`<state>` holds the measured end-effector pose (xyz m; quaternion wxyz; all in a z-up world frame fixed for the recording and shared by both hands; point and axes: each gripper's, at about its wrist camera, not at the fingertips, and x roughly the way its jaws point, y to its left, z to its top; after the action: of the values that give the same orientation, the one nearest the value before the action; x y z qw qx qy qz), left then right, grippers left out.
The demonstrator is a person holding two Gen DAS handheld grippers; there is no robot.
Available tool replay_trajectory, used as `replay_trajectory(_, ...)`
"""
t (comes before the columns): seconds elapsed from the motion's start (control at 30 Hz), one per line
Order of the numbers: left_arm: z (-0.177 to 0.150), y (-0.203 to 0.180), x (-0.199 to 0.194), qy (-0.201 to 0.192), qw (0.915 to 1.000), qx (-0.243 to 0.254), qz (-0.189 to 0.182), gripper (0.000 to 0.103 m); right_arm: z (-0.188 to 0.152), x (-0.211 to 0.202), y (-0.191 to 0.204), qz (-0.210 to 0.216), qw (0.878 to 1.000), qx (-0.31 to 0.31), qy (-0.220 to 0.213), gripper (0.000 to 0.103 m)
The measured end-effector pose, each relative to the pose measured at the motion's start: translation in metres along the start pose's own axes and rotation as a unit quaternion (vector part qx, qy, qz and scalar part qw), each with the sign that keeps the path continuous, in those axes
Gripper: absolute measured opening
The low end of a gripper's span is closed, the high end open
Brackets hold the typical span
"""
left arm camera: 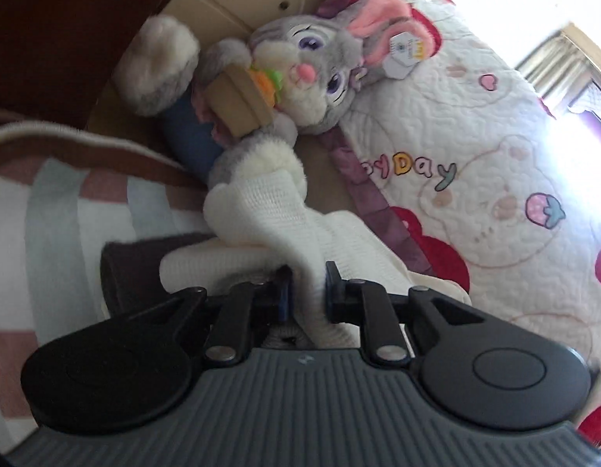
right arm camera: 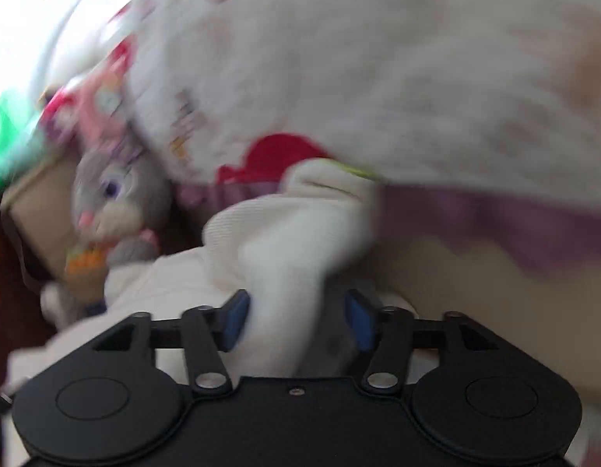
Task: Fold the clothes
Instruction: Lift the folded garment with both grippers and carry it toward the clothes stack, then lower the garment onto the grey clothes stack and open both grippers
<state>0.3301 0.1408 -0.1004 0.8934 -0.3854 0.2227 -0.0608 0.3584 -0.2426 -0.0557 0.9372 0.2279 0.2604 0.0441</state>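
Left gripper (left arm camera: pixel 308 288) fingers pinch white knit garment (left arm camera: pixel 261 210); right gripper (right arm camera: pixel 296 317) fingers stand wide around it.

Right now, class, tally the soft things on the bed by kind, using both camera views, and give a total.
Knitted white garment: 1
Plush rabbit: 1
Quilt: 1
Striped blanket: 1
Total: 4

Window (left arm camera: pixel 573 66) glare — right view blurred (heavily)

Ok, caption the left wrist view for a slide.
Left gripper shut on a white knit garment beside a plush rabbit and a quilted blanket.
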Motion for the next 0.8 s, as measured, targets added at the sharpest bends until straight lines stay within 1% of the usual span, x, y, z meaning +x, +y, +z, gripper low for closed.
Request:
replay_trajectory(0.07, -0.002, -0.004, 0.003, 0.002, 1.0, -0.001, 0.008, 0.016, -0.023, -0.033, 0.002, 0.043, 0.999, 0.023, -0.01, 0.063)
replay_trajectory(0.1, -0.002, -0.005, 0.003, 0.004, 0.9999, -0.002, 0.01, 0.016, -0.037, -0.046, 0.002, 0.063, 0.998, 0.029, -0.005, 0.063)
replay_trajectory(0.13, -0.002, -0.004, 0.002, 0.007, 0.9999, -0.008, 0.009, 0.016, -0.053, -0.058, 0.006, 0.097, 0.995, 0.034, 0.0, 0.063)
replay_trajectory(0.2, 0.0, -0.001, 0.0, 0.014, 0.9997, -0.018, 0.005, 0.016, -0.078, -0.071, 0.015, 0.163, 0.985, 0.04, 0.03, 0.063)
replay_trajectory(0.23, 0.001, 0.0, 0.0, 0.018, 0.9996, -0.021, 0.003, 0.016, -0.089, -0.077, 0.022, 0.18, 0.982, 0.039, 0.04, 0.065)
replay_trajectory(0.27, 0.002, 0.001, 0.001, 0.021, 0.9995, -0.022, 0.002, 0.016, -0.097, -0.079, 0.031, 0.186, 0.981, 0.026, 0.049, 0.07)
replay_trajectory(0.3, 0.003, 0.001, 0.001, 0.022, 0.9995, -0.021, 0.001, 0.016, -0.104, -0.081, 0.04, 0.19, 0.98, 0.01, 0.058, 0.072)
replay_trajectory(0.37, 0.002, -0.003, 0.004, 0.019, 0.9998, 0.009, 0.0, 0.016, -0.113, -0.077, 0.062, 0.173, 0.981, -0.071, 0.06, 0.072)
replay_trajectory(0.4, 0.001, -0.004, 0.004, 0.018, 0.9996, 0.02, 0.002, 0.016, -0.117, -0.074, 0.072, 0.158, 0.978, -0.124, 0.054, 0.072)
replay_trajectory(0.43, 0.0, -0.005, 0.004, 0.016, 0.9995, 0.027, 0.005, 0.016, -0.121, -0.071, 0.082, 0.129, 0.977, -0.166, 0.041, 0.072)
replay_trajectory(0.47, 0.0, -0.006, 0.004, 0.015, 0.9995, 0.027, 0.005, 0.016, -0.122, -0.067, 0.09, 0.1, 0.976, -0.19, 0.028, 0.071)
replay_trajectory(0.5, 0.001, -0.008, 0.003, 0.014, 0.9993, 0.034, 0.006, 0.016, -0.119, -0.065, 0.093, 0.099, 0.976, -0.194, 0.017, 0.067)
replay_trajectory(0.53, 0.003, -0.011, 0.001, 0.011, 0.999, 0.042, 0.008, 0.017, -0.115, -0.064, 0.095, 0.104, 0.975, -0.194, 0.006, 0.043)
replay_trajectory(0.57, 0.004, -0.015, -0.003, 0.0, 0.9984, 0.055, 0.013, 0.017, -0.111, -0.063, 0.097, 0.109, 0.975, -0.195, -0.005, 0.015)
replay_trajectory(0.6, 0.004, -0.019, -0.01, -0.018, 0.9976, 0.065, 0.018, 0.017, -0.103, -0.069, 0.098, 0.118, 0.975, -0.187, -0.011, 0.015)
replay_trajectory(0.63, 0.004, -0.022, -0.02, -0.045, 0.9965, 0.068, 0.019, 0.017, -0.093, -0.076, 0.098, 0.128, 0.976, -0.177, -0.017, 0.015)
replay_trajectory(0.67, 0.005, -0.025, -0.032, -0.072, 0.9952, 0.065, 0.011, 0.017, -0.087, -0.089, 0.097, 0.15, 0.975, -0.162, -0.018, 0.015)
replay_trajectory(0.7, 0.006, -0.025, -0.041, -0.089, 0.9943, 0.058, -0.004, 0.017, -0.083, -0.101, 0.095, 0.17, 0.974, -0.147, -0.006, 0.015)
replay_trajectory(0.73, 0.009, -0.024, -0.047, -0.09, 0.9947, 0.049, -0.013, 0.017, -0.083, -0.108, 0.093, 0.182, 0.973, -0.142, 0.012, 0.015)
replay_trajectory(0.8, 0.014, -0.018, -0.049, -0.07, 0.997, 0.033, 0.008, 0.017, -0.096, -0.102, 0.085, 0.174, 0.97, -0.16, 0.058, 0.014)
